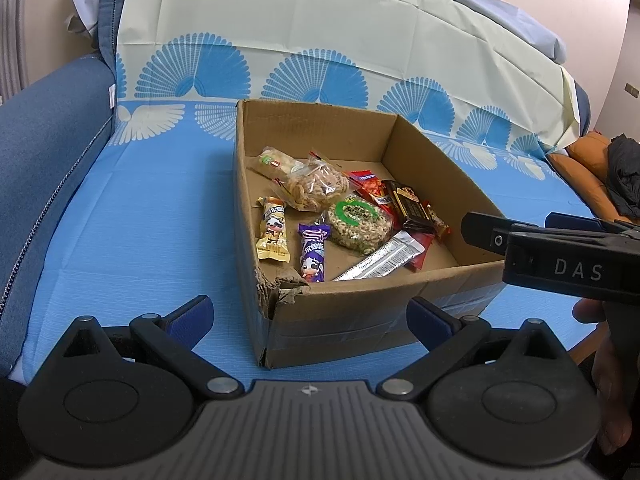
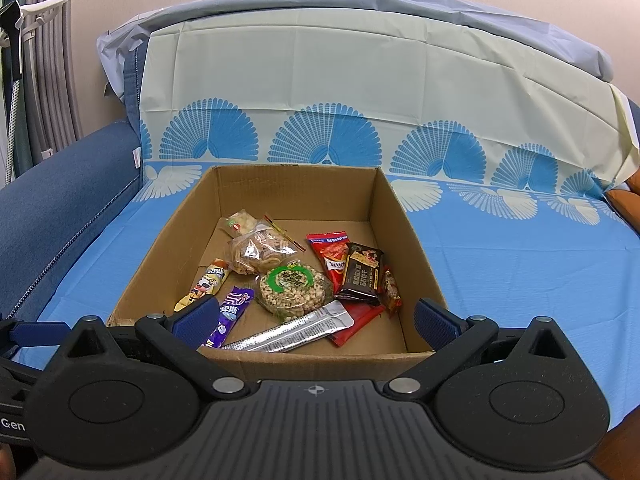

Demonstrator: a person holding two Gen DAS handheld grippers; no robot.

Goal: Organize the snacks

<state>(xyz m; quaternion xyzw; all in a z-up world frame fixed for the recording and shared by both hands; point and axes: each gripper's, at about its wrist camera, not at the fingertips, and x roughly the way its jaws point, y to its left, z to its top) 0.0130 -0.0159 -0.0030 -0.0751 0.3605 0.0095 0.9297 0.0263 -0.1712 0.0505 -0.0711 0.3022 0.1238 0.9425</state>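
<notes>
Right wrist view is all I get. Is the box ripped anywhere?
Observer: Yes. In the left wrist view, one near corner of the box is torn and crumpled.
Operator: Is there tape on it?
Observer: Yes, tape runs along its near outer wall.
Operator: What's on the orange thing at the right edge?
Observer: That's a cushion, and a dark cloth lies on it.
</notes>
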